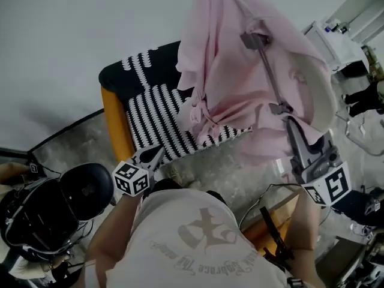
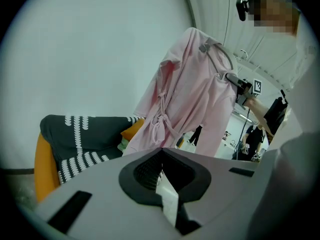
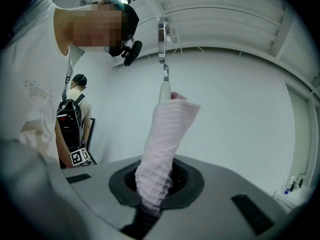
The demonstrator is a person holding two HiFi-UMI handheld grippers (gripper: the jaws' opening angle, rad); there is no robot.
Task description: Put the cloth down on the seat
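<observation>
From the head camera I see my right gripper point(image 1: 291, 128) raised at the right, holding the pink cloth point(image 1: 240, 101) up so that it hangs in loose folds over the right side of the seat point(image 1: 156, 113), an orange chair under a black-and-white striped cover. I cannot tell whether the lowest folds touch the cushion. My left gripper point(image 1: 157, 153) is low at the left, near the seat's front edge and apart from the cloth. Through the left gripper view, its jaws are drawn together with nothing between them. Beyond them the cloth point(image 2: 192, 94) hangs from the right gripper point(image 2: 239, 90), with its tied waist strings dangling by the seat's point(image 2: 75, 134) end. Through the right gripper view, the jaws are pressed nearly together on a bunched, ribbed fold of cloth point(image 3: 167, 134), which rises straight up from between them.
</observation>
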